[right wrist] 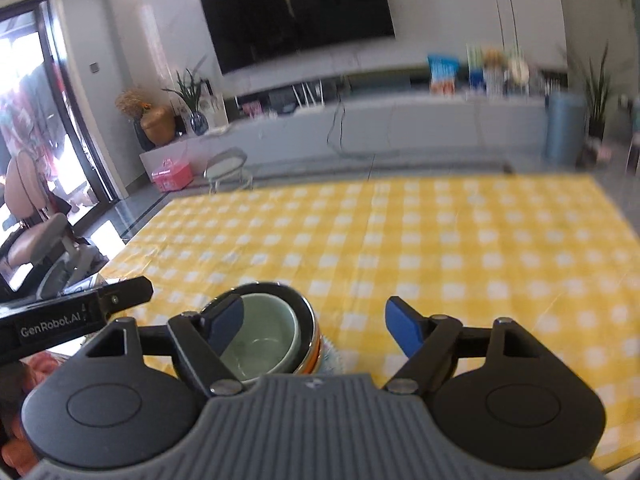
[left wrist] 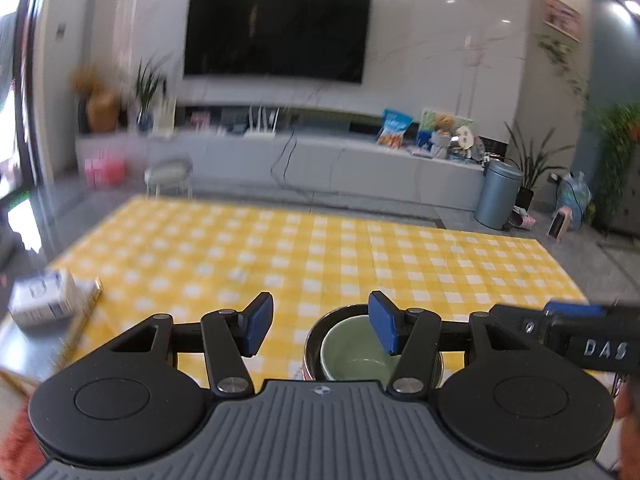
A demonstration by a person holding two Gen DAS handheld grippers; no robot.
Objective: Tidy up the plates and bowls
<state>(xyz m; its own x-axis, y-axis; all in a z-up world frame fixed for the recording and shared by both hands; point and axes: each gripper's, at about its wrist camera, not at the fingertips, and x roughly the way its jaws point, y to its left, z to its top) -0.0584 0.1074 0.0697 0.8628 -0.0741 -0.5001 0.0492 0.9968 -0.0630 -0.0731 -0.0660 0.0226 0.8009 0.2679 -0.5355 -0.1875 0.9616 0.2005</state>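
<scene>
Here, on the near part of the table spread with a yellow-and-white checked tablecloth (left wrist: 360,248), stands a stack of dishes: a pale green glazed bowl (left wrist: 352,354) nested inside a dark-rimmed metal bowl (left wrist: 314,338), with an orange band and a patterned rim showing under the stack in the right wrist view. The left gripper (left wrist: 321,322) hangs just above the near edge of the stack with its blue-padded fingers spread wide and nothing between them; its right fingertip sits over the green bowl's rim, though contact cannot be told. The right gripper (right wrist: 315,326) is likewise spread wide and holds nothing, its left fingertip overlapping the green bowl (right wrist: 260,340) and the rest over bare cloth to the stack's right. A small white box (left wrist: 44,298) lies near the table's left edge. Behind the table are a large black wall-mounted television (left wrist: 276,28) and a long grey cabinet (left wrist: 320,164).
</scene>
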